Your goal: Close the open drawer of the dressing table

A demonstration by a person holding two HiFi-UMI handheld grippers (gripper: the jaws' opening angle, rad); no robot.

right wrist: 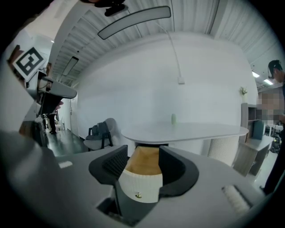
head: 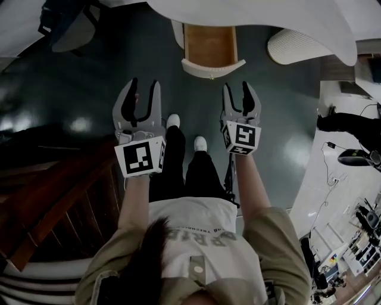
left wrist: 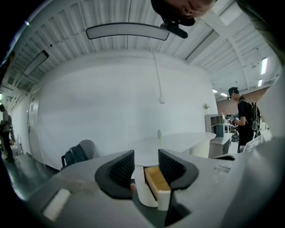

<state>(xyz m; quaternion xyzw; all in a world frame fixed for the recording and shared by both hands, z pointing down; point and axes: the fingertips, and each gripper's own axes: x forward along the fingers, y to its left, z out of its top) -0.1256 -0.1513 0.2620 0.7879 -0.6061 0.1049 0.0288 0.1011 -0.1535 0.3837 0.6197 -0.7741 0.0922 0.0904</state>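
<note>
The left gripper [head: 144, 84] and the right gripper [head: 236, 88] are held with jaws spread and nothing between them, both just short of the drawer [head: 210, 49]. The drawer is seen pulled out, wooden inside bared, from under the white dressing table [head: 268, 15].

I can read no wording for certain. The print across my white shirt [head: 189, 233] is blurred and partly under hair, so I cannot spell it out. The cubes on my left gripper [head: 144, 83] and right gripper [head: 237, 86] carry only black-and-white square patterns.
</note>
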